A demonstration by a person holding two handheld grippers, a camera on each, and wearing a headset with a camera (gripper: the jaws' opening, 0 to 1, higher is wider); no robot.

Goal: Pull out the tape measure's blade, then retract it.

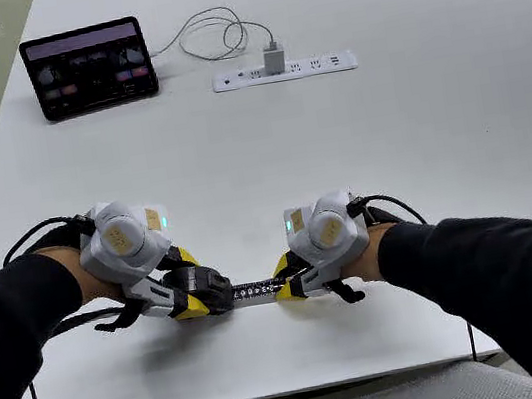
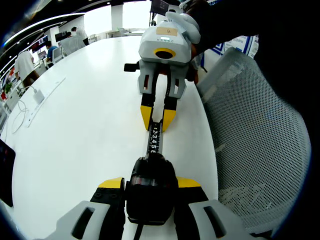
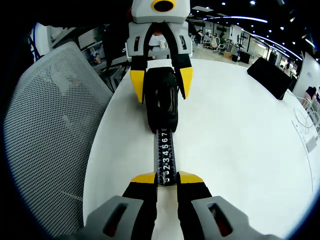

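**Blade partly out, held at both ends: slip and snap-back risk**

The tape measure (image 2: 151, 187) sits near the front edge of the counter (image 1: 232, 114). Its black case is clamped between the jaws of the left hand-held gripper (image 2: 150, 183), which press on its two sides. A short run of blade (image 3: 165, 150) is out, numbers up, and lies straight just over the counter. The right hand-held gripper (image 3: 167, 178) is nearly shut, with one yellow tip at each edge of the blade's free end. We cannot tell whether it bears on the hook.

Risks, as we judge them:
- The right grip is on a thin, slick strip. A harder pull may slip it free, and the spring would whip the blade back.
- A pull off the blade's line could kink it or twist the case in the left jaws.
- On retraction, letting go outright invites a hard snap.
- The counter edge and mesh chair (image 2: 250, 125) are close, so a dropped case may fall off.
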